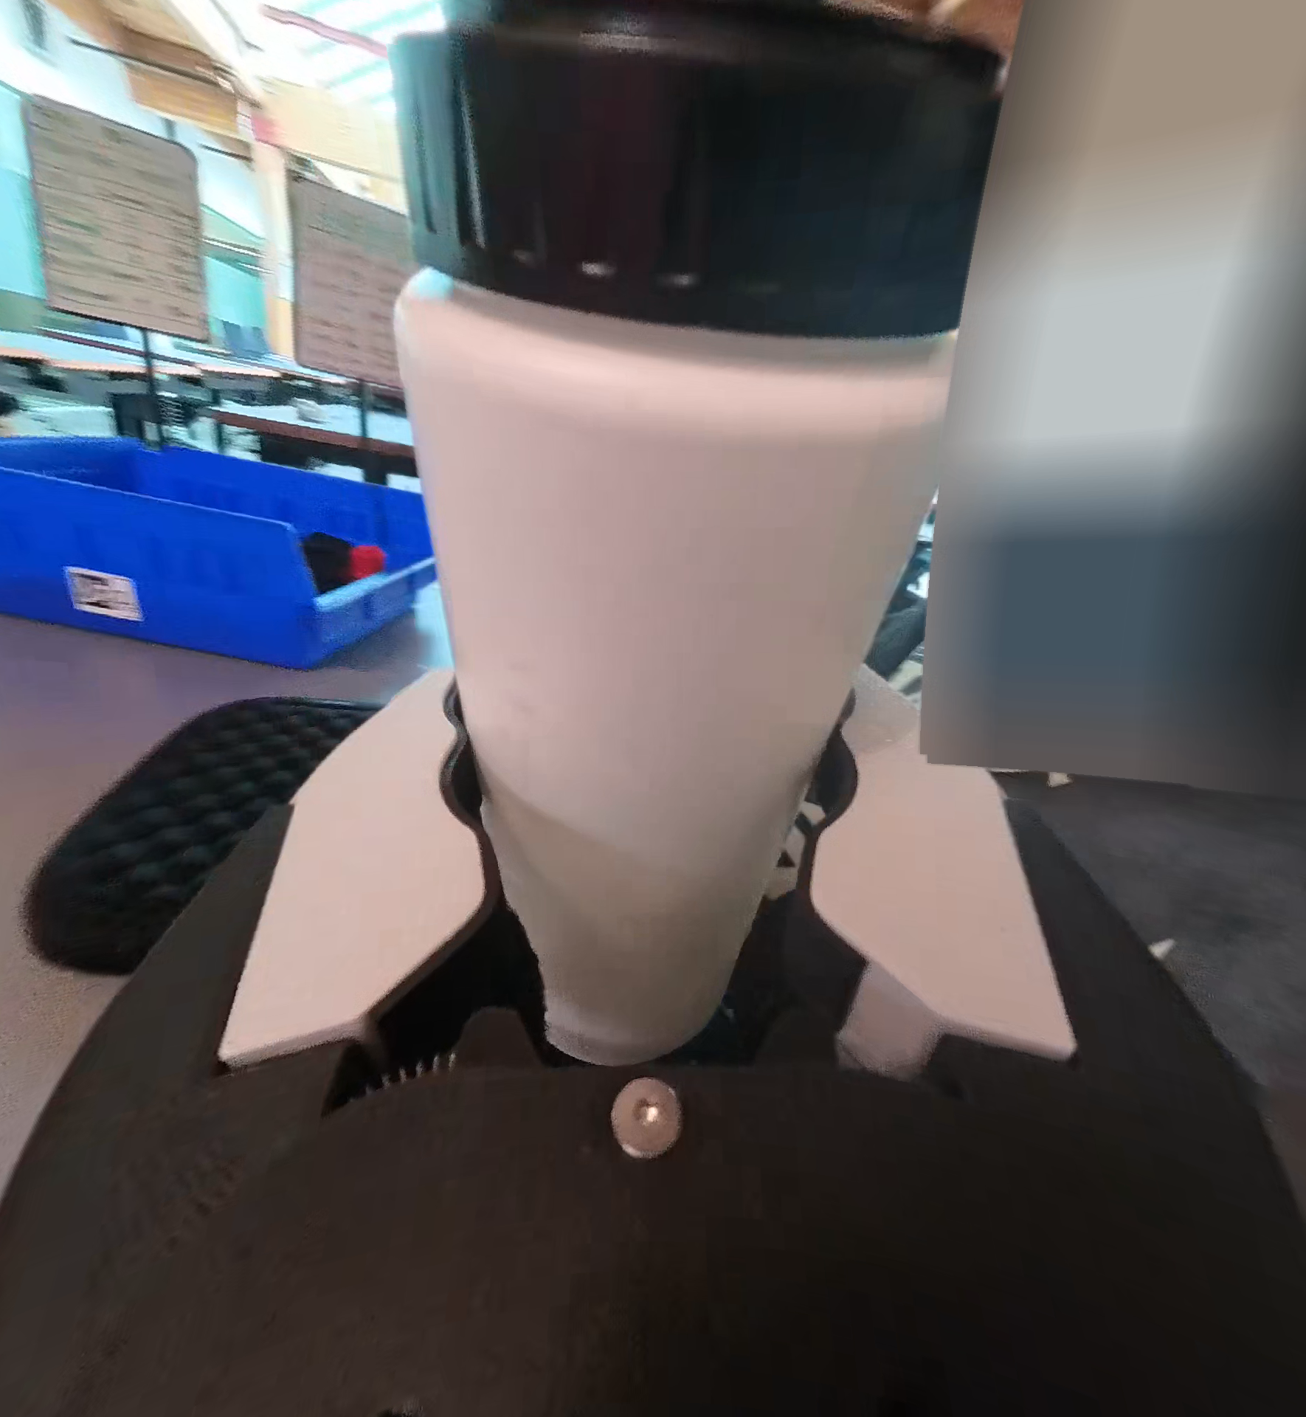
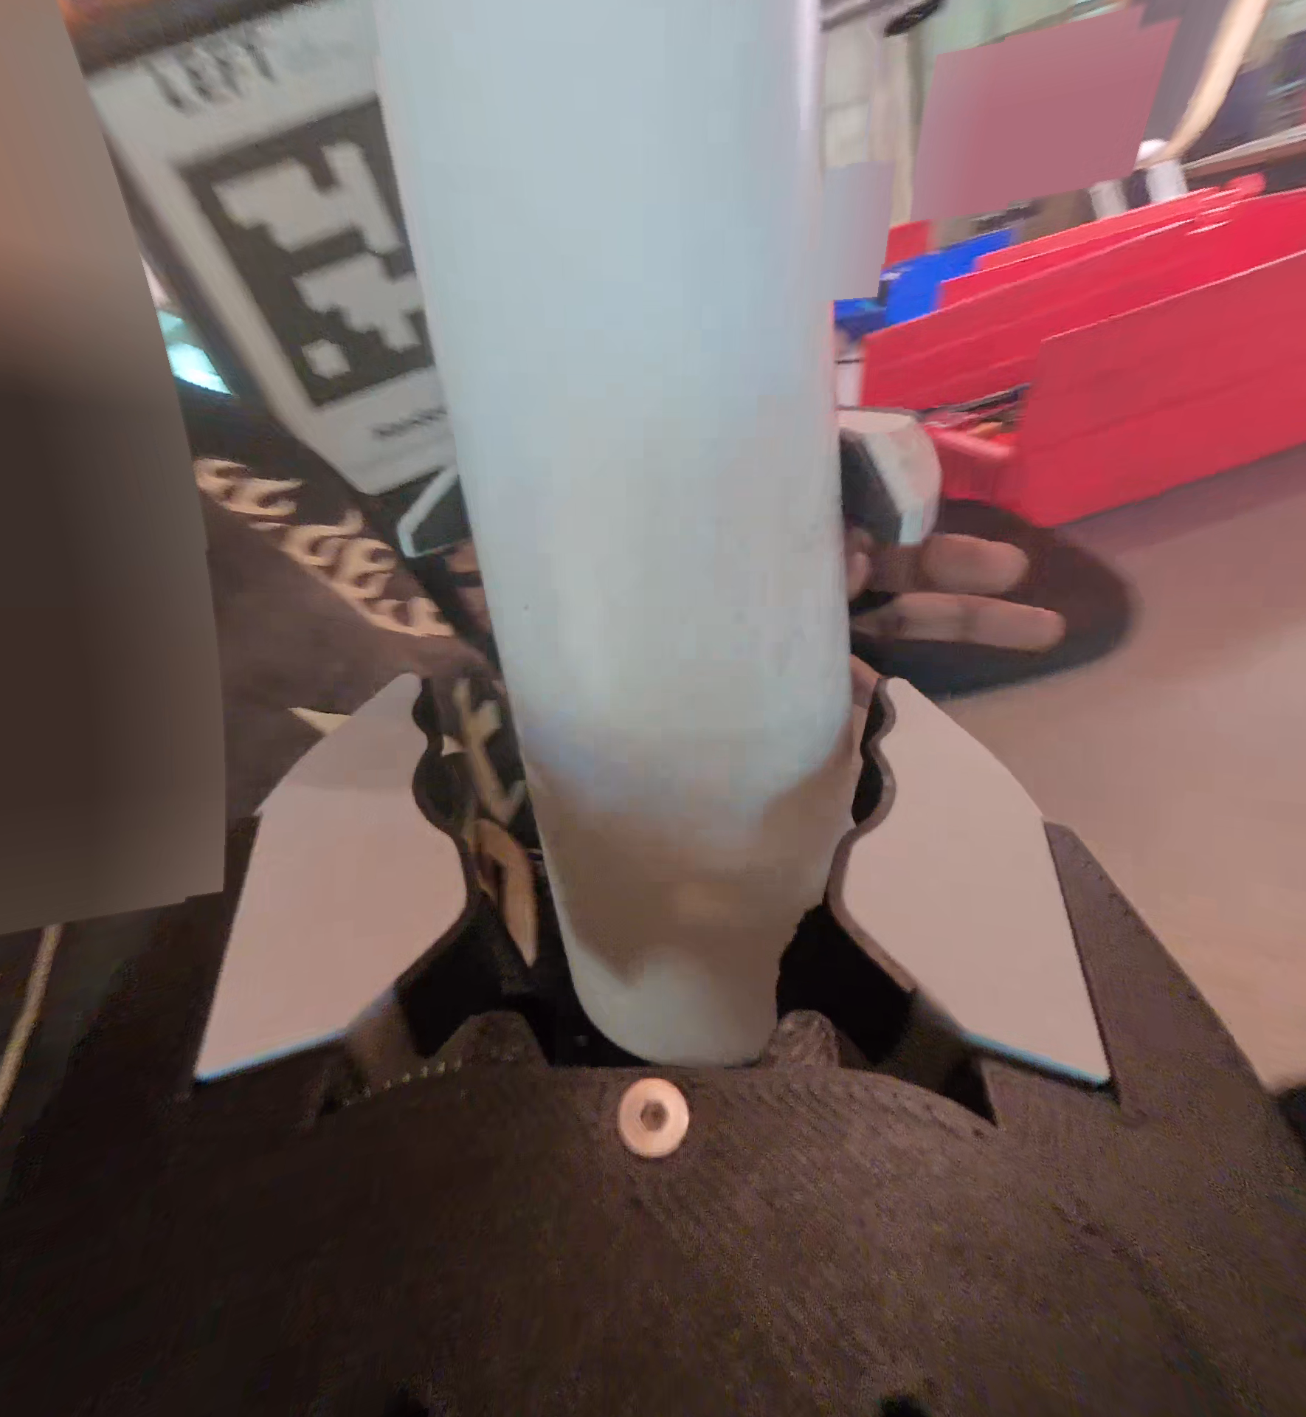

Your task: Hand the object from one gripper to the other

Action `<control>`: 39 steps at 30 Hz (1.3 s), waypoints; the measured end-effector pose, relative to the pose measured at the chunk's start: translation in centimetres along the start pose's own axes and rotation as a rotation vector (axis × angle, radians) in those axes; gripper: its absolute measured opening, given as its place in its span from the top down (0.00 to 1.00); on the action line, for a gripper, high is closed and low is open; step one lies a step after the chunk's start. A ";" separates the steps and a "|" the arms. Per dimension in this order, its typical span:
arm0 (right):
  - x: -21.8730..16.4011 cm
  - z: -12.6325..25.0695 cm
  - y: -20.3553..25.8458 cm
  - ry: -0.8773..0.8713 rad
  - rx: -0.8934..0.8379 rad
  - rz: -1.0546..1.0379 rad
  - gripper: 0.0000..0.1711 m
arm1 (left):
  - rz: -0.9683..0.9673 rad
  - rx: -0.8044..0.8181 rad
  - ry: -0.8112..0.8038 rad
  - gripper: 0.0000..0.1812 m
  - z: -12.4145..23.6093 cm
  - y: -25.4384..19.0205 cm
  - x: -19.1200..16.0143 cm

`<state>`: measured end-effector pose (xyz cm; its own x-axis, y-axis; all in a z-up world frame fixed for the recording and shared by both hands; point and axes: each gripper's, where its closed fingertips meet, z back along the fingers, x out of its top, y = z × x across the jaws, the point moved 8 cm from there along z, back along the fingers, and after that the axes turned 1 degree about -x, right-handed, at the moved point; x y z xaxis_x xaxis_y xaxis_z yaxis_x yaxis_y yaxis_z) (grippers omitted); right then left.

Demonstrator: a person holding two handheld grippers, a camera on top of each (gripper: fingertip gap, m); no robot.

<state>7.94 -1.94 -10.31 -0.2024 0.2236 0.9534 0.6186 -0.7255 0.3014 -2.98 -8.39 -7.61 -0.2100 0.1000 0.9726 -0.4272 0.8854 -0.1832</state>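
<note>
A white bottle [image 1: 665,537] with a black ribbed cap [image 1: 696,169] stands upright between the fingers of my left gripper [image 1: 650,705], which is shut on its lower body. In the right wrist view the same bottle [image 2: 634,383] rises between the fingers of my right gripper [image 2: 646,690]. Those fingers are spread around its base: the right fingertip [image 2: 884,713] is at the bottle's side, and a gap shows on the left. The left gripper's tagged body [image 2: 305,268] shows behind the bottle, with a hand [image 2: 972,583] holding it.
A blue bin [image 1: 175,537] with a dark and red item stands on the grey table [image 1: 6,690] at the left. A black textured mat [image 1: 175,828] lies under the grippers. Red bins [image 2: 1133,345] stand at the right. Dark printed clothing [image 2: 313,552] is close behind. The gap from one gripper's tips to the other's is roughly 4 cm.
</note>
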 end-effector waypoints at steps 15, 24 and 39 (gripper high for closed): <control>0.5 0.6 -1.8 -0.084 -0.666 0.311 0.48 | -0.075 0.434 -0.232 0.31 -1.4 1.6 0.7; 0.2 -0.5 -1.3 -0.004 -0.829 0.443 0.48 | -0.139 0.494 -0.137 0.49 -2.1 1.7 -0.2; -0.1 -0.7 0.1 -0.069 -0.031 0.089 0.43 | 0.072 -0.012 -0.109 0.50 -2.1 0.1 -0.3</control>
<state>7.51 -2.51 -10.41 -0.0947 0.2006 0.9751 0.6080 -0.7639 0.2162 -1.10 -7.41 -7.58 -0.3346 0.1139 0.9354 -0.3971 0.8832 -0.2496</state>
